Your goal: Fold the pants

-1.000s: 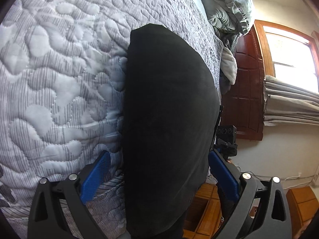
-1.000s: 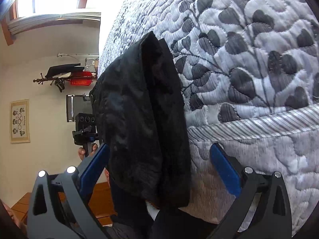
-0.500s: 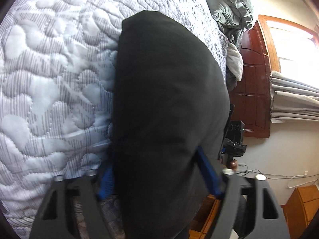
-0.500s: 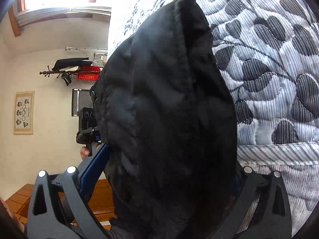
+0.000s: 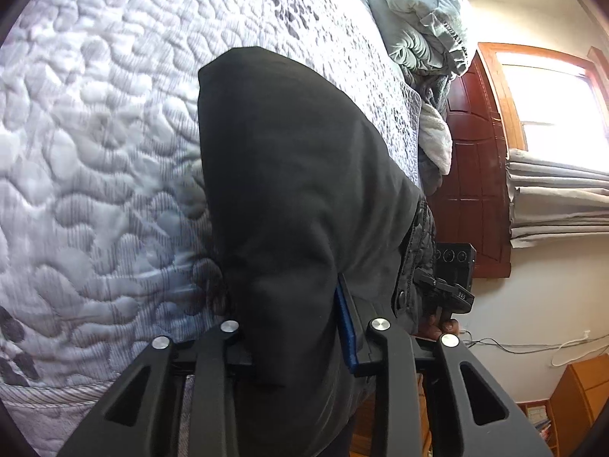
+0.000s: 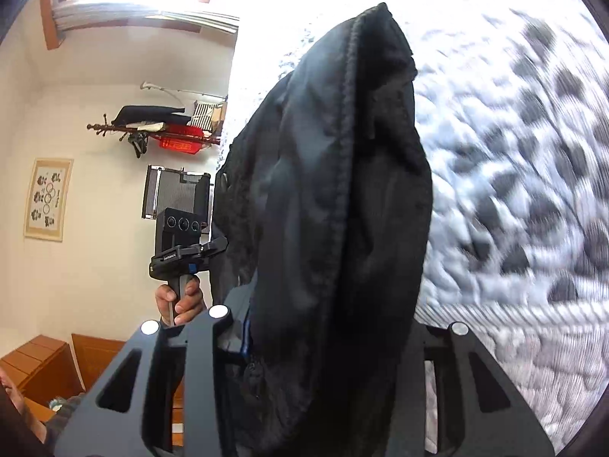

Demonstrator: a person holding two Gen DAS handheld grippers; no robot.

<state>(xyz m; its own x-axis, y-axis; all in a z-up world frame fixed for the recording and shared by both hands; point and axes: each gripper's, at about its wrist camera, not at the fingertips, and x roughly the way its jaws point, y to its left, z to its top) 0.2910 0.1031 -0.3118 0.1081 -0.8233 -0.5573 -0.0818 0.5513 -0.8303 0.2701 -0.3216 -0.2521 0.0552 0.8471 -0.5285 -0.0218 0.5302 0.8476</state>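
The black pants (image 5: 289,198) lie folded lengthwise along the edge of the quilted bed (image 5: 95,144). My left gripper (image 5: 293,342) is shut on one end of them; the cloth covers most of its blue pads. My right gripper (image 6: 327,346) is shut on the other end of the pants (image 6: 342,198), which bunch up and hide its fingers. Each gripper shows in the other's view: the right one (image 5: 449,285) and the left one (image 6: 182,247), held in a hand.
Grey pillows and a blanket (image 5: 418,38) are piled at the head of the bed. A dark wooden door (image 5: 475,175) and a curtained window (image 5: 552,114) stand beyond. A coat rack (image 6: 152,129) hangs on the wall, with wooden furniture (image 6: 38,365) below.
Both grippers moved in onto the ends of the pants and closed on them. The right view is now blurred and the cloth looks lifted.
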